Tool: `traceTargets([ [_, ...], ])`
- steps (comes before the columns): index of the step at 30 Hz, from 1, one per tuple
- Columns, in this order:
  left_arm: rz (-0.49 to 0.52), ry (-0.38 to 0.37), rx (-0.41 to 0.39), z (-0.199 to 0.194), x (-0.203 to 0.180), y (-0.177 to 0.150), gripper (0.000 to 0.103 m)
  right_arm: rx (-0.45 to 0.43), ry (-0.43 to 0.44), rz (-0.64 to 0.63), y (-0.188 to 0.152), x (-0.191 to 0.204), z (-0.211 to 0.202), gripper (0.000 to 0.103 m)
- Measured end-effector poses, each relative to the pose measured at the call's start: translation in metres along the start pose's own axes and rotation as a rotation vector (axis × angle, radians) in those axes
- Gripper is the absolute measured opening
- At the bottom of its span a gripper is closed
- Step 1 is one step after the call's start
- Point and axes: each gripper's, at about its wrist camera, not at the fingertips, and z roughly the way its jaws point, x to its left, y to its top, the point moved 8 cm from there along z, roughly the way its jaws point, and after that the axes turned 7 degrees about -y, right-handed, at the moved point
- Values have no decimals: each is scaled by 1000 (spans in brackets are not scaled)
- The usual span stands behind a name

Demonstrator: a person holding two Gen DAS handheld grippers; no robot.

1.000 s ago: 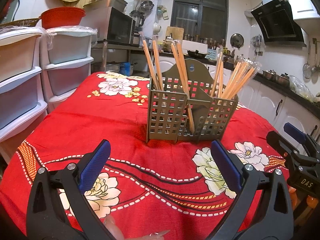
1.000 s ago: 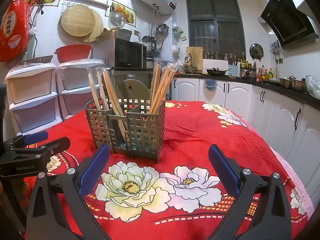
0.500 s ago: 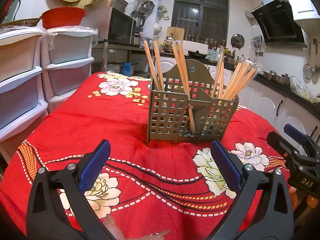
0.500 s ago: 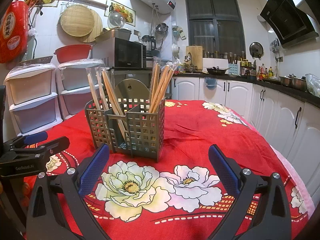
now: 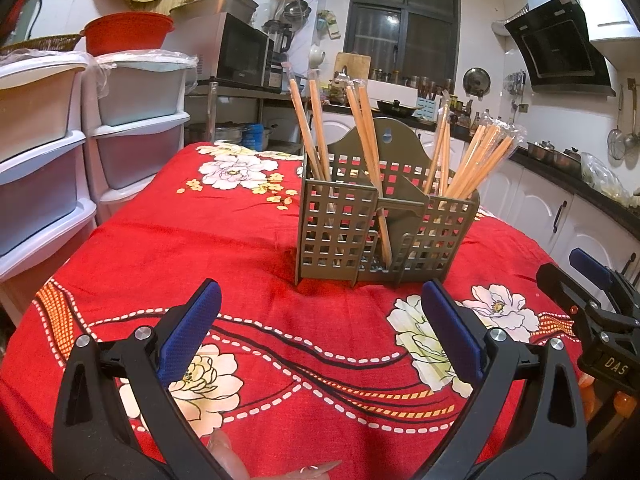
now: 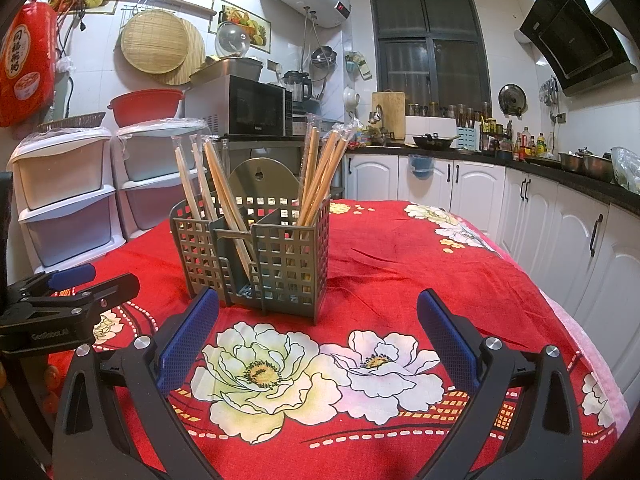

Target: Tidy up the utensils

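Almost nothing had changed: both the left gripper (image 5: 320, 320) and right gripper (image 6: 318, 328) stayed spread wide and empty, the chopsticks (image 5: 472, 164) already standing in the caddy (image 5: 384, 232) mid-frame.

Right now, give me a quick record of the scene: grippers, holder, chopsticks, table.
left gripper: open, holding nothing, above the cloth short of the holder
right gripper: open, holding nothing, also short of the holder
holder: grey lattice caddy, upright on the table, several compartments
chopsticks: upright bundles in left, middle and right compartments; some in clear wrappers
tablecloth: red with flowers; no loose utensils seen on it
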Motion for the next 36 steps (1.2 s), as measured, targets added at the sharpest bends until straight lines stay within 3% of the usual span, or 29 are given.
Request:
traceTargets([
  [36,-23,-17,25,5,-2,-5,92,2,-4,1,-1,-2,0,96],
])
